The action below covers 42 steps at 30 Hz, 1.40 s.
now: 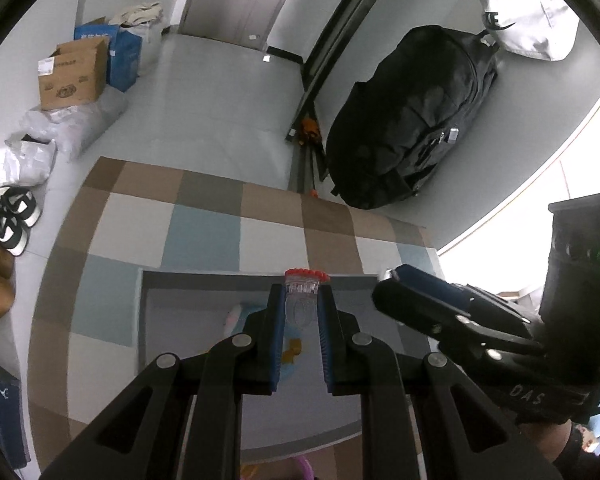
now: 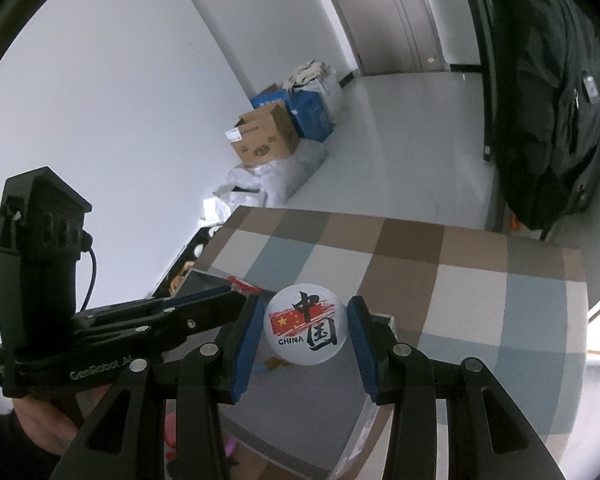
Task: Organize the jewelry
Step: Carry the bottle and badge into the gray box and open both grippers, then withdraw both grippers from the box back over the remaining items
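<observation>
Badge [image 2: 305,327] in right claw [image 2: 306,330]; bead bracelet [image 1: 306,273] in left claw [image 1: 302,308].

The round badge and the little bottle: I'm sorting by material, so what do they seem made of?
The badge looks like a glossy printed pin-back button, likely coated metal or plastic: smooth domed face with a soft sheen. The bottle looks like clear plastic or glass, see-through, with red beads at its top.
</observation>
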Tool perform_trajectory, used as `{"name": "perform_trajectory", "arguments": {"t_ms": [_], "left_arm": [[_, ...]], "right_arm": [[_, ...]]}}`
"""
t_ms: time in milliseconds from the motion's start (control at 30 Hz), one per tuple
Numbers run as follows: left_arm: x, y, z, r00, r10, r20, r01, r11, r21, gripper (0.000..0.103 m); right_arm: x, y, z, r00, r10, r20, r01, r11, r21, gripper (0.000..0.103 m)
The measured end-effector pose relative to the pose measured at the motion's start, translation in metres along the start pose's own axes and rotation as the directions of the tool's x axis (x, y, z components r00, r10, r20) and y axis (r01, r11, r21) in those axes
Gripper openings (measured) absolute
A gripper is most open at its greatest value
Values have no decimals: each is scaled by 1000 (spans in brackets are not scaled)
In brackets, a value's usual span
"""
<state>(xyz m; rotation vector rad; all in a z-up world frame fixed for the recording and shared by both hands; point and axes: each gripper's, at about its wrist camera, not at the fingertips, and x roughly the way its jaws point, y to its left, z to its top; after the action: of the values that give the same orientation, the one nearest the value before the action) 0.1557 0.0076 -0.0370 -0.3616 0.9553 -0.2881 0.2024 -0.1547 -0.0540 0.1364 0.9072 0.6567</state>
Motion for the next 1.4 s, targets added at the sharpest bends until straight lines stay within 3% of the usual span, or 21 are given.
{"name": "perform_trajectory", "arguments": {"t_ms": [267, 333, 367, 433, 533, 967, 1067, 1133, 1400], "left_arm": [[9, 2, 1, 999, -15, -37, 13, 999, -33, 13], [8, 2, 2, 1000, -15, -27, 14, 999, -36, 23], [5, 2, 1, 1000, -17, -19, 16, 999, -42, 28], [-1, 3, 1, 1000, -15, 16, 16, 999, -39, 49], [-8, 7, 1, 998, 10, 62, -7, 999, -48, 60], [-16, -2, -1, 994, 70, 88, -73, 997, 38, 62], [-25, -7, -4, 988, 94, 122, -103, 992, 68, 70], [-32, -7, -7, 985, 100, 144, -109, 992, 62, 76], [-54, -2, -26, 974, 119, 193, -128, 991, 33, 78]], "right_arm": [[3, 0, -2, 1000, -1, -16, 1, 1000, -1, 44], [0, 1, -1, 1000, 8, -4, -8, 1000, 0, 46], [-2, 1, 0, 1000, 9, 3, -9, 1000, -6, 56], [-10, 0, 0, 999, 0, 32, 0, 1000, -19, 70], [-19, -4, 2, 998, 26, 61, -26, 1000, -1, 72], [-30, -4, 4, 992, 3, 125, -3, 1000, -5, 82], [-36, -5, 1, 989, 2, 149, -2, 1000, -1, 87], [-40, -6, -2, 987, -4, 163, 2, 1000, 12, 89], [-56, 0, -21, 982, -8, 187, 4, 1000, 21, 98]]}}
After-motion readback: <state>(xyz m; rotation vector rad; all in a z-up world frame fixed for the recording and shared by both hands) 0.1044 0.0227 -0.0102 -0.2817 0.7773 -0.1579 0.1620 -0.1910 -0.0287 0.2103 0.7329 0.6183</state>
